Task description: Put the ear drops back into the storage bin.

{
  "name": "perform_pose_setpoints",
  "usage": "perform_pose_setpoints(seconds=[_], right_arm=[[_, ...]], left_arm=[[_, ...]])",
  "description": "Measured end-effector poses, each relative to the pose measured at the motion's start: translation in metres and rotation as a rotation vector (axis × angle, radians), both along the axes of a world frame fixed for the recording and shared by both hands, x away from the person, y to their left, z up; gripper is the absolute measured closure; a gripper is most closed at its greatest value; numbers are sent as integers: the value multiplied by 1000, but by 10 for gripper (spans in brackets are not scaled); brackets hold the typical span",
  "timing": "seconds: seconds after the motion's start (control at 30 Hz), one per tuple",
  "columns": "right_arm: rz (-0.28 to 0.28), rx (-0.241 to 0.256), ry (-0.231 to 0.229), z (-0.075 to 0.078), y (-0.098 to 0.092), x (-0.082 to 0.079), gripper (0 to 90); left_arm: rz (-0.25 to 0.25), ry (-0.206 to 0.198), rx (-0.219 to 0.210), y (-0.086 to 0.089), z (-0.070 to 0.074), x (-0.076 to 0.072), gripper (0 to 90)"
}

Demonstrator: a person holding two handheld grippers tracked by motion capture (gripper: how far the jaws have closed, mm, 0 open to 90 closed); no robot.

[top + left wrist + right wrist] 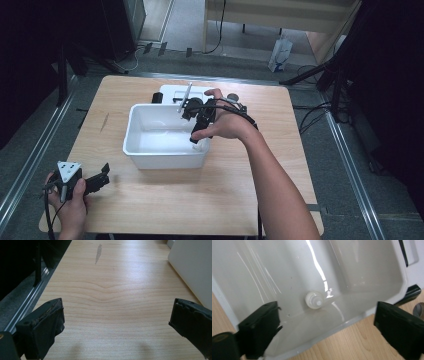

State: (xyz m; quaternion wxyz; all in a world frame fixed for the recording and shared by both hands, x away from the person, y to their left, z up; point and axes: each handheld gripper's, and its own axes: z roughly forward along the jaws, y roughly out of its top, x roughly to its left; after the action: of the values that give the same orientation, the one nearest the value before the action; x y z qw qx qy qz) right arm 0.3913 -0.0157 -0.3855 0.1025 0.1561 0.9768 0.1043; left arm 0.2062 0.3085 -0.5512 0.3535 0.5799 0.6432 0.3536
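Observation:
A white plastic tub [165, 159] stands in the middle of the wooden table [240, 200]. My right gripper [199, 131] hangs over the tub's far right part, pointing down into it. In the right gripper view its jaws [327, 315] stand wide open above the glossy tub floor [367, 270]. A small white round cap-like piece [313, 300] lies there between and beyond them, untouched. My left gripper [104, 176] rests low at the table's front left corner, open and holding nothing [117, 312]. The tub's outer wall [192, 265] shows at the right of the left gripper view.
Behind the tub lie a flat white plate [172, 91], a black block [158, 97] and a small grey round thing [232, 97]. Bare wood stretches along the table's left side [110, 277] and front. Metal floor rails [30, 160] run past the left edge.

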Motion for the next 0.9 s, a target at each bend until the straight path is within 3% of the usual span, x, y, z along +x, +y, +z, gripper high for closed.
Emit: perform_pose_setpoints(seconds=[0.07,0.37,0.9], right_arm=[[-16,-1,1,3,-3,-2,0],[-50,17,-32,10,-25,-9,0],[-120,34,-70,-1,-80,-16,0]], left_arm=[[0,0,0,0,0,0,2],[1,0,3,0,0,0,2],[4,2,7,-1,0,0,2]])
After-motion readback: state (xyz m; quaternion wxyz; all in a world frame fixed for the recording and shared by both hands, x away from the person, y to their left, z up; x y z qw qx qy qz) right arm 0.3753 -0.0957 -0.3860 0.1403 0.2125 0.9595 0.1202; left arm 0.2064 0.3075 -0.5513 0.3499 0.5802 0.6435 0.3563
